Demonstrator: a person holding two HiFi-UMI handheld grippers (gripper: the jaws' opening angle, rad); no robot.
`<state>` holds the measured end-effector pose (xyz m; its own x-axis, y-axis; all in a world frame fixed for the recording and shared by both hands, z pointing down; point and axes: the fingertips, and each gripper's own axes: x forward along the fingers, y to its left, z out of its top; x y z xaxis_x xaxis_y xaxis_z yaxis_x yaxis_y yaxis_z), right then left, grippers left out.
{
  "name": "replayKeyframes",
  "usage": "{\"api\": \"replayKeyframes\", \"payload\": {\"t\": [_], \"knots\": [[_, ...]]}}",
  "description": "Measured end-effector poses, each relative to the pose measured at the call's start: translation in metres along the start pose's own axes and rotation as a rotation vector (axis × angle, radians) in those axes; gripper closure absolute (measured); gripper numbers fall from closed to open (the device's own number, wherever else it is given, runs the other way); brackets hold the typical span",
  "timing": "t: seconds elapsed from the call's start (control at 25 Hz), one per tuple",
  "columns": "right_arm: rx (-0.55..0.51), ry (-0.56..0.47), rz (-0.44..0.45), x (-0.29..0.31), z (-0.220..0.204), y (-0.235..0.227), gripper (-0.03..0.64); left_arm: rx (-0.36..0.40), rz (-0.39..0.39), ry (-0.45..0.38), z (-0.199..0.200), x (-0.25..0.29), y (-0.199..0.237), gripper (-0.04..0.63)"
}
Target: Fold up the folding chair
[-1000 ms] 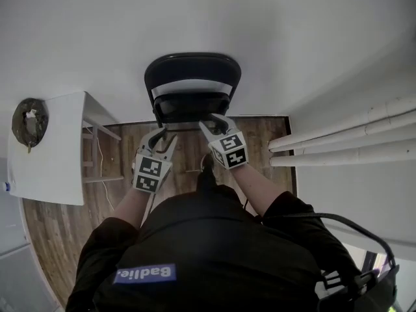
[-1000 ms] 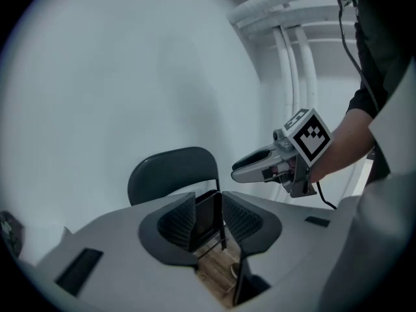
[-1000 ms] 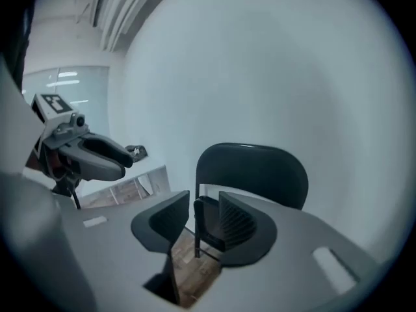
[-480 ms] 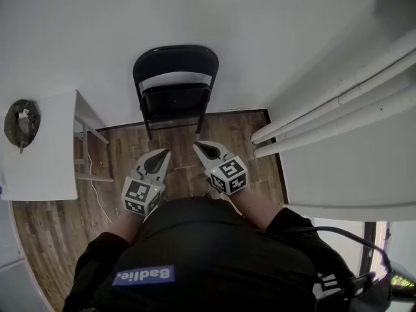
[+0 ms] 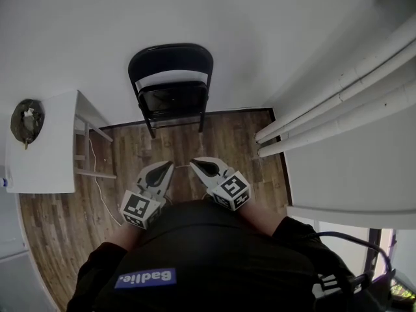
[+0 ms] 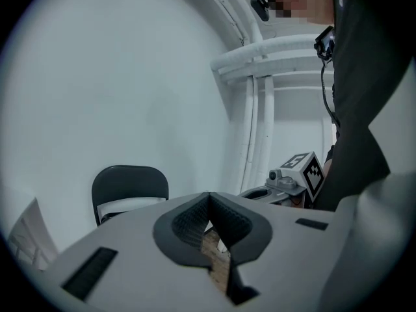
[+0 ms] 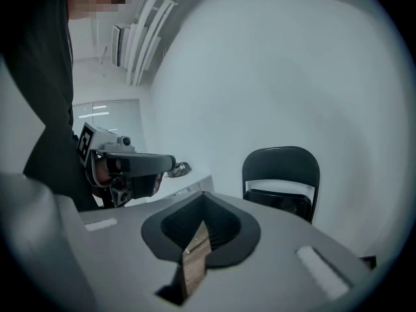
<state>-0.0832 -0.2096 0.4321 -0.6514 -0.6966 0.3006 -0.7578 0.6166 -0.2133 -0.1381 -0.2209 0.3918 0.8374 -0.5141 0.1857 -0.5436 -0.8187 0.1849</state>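
The folding chair [image 5: 172, 86] stands beyond both tongs. Nearest the person, the left gripper [image 5: 167, 166] and right gripper [image 5: 195, 163] are clenched shut on nothing, over the wooden floor [image 5: 227, 142] and well short of the chair. Farther off, the chair is upright at the white wall [image 5: 195, 12], long axis vertical, front facing the person, seat seemingly folded up.

Glossy black metal folding chair [image 5: 170, 58], wood-grain plank floor [image 5: 235, 142], smooth matt white wall [image 5: 214, 12], pipes [image 5: 338, 103]
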Motion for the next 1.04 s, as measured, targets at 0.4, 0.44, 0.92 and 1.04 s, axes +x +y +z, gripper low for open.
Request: {"api": "replayKeyframes", "payload": {"t": [0.4, 0.44, 0.92, 1.04], "knots": [[0.016, -0.002, -0.016, -0.026, -0.012, -0.014, 0.615, 0.0, 0.042, 0.016, -0.004, 0.008, -0.023, 0.591], [0.014, -0.002, -0.013, -0.027, -0.011, -0.014, 0.615, 0.002, 0.046, 0.017, -0.004, 0.008, -0.024, 0.591], [-0.014, 0.003, 0.006, -0.025, -0.01, -0.018, 0.615, 0.019, 0.069, 0.027, -0.005, 0.011, -0.026, 0.591], [-0.019, 0.014, 0.007, -0.025, -0.011, -0.019, 0.615, 0.022, 0.072, 0.031, -0.005, 0.012, -0.026, 0.591]]}}
